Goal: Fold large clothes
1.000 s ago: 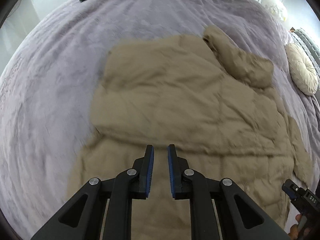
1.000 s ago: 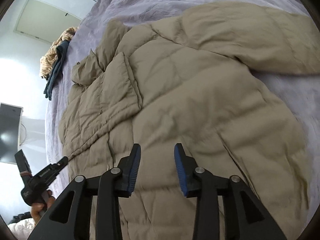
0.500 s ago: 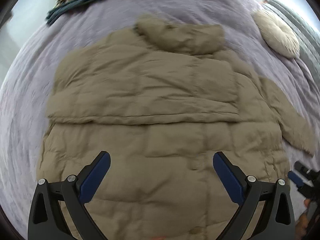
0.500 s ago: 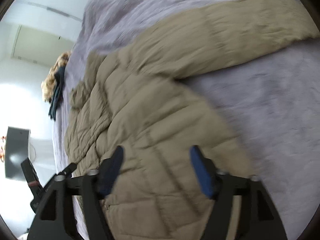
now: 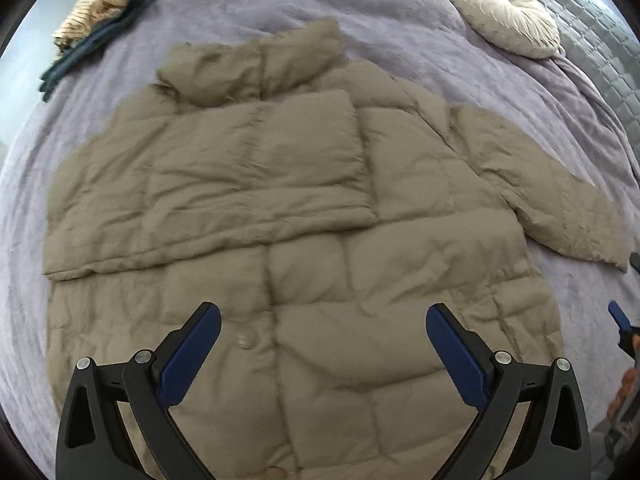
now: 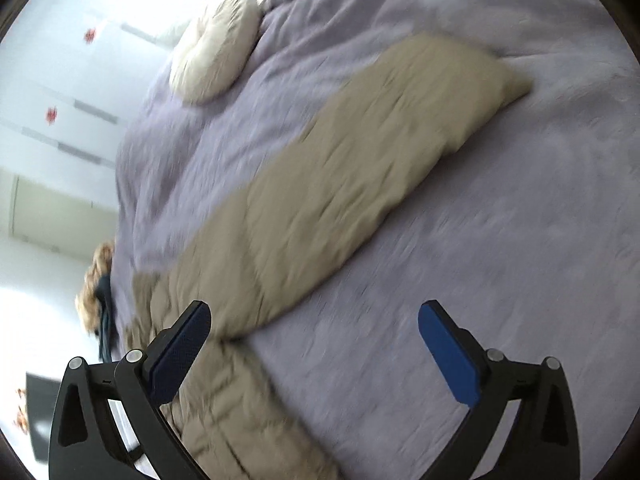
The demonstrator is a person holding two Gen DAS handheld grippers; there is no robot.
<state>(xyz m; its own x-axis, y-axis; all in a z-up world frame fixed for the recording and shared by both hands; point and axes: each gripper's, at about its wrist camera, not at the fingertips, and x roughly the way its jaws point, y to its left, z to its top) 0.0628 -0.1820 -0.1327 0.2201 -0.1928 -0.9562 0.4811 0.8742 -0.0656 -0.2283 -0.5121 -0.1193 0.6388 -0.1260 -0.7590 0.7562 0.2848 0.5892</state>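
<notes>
One khaki quilted puffer jacket (image 5: 288,232) lies flat on the lavender plush bedspread (image 5: 248,12), the only garment spread out there. Its long axis runs from the hem, nearest the left wrist camera, up to the collar (image 5: 256,68), which points toward the far side of the bed. One sleeve (image 5: 208,184) is folded across the jacket's chest, lying crosswise to that axis. The other sleeve (image 5: 552,196) sticks out from the jacket's right shoulder onto the bedspread, angled away from the body; in the right wrist view this sleeve (image 6: 352,184) runs diagonally, its cuff pointing away from the jacket.

One round cream tufted cushion (image 5: 504,20) rests beyond the outstretched sleeve, well apart from the jacket. One small heap of striped tan and dark teal clothes (image 5: 104,28) sits beyond the jacket's left shoulder, near the bed's edge.

There are two grippers, each with two blue-padded fingers. The left gripper (image 5: 323,342) hovers over the lower front of the jacket, jaws spread wide and holding nothing. The right gripper (image 6: 314,346) hangs beside the base of the outstretched sleeve, over jacket edge and bedspread, its jaws likewise spread wide and empty. The right view is motion-blurred.
</notes>
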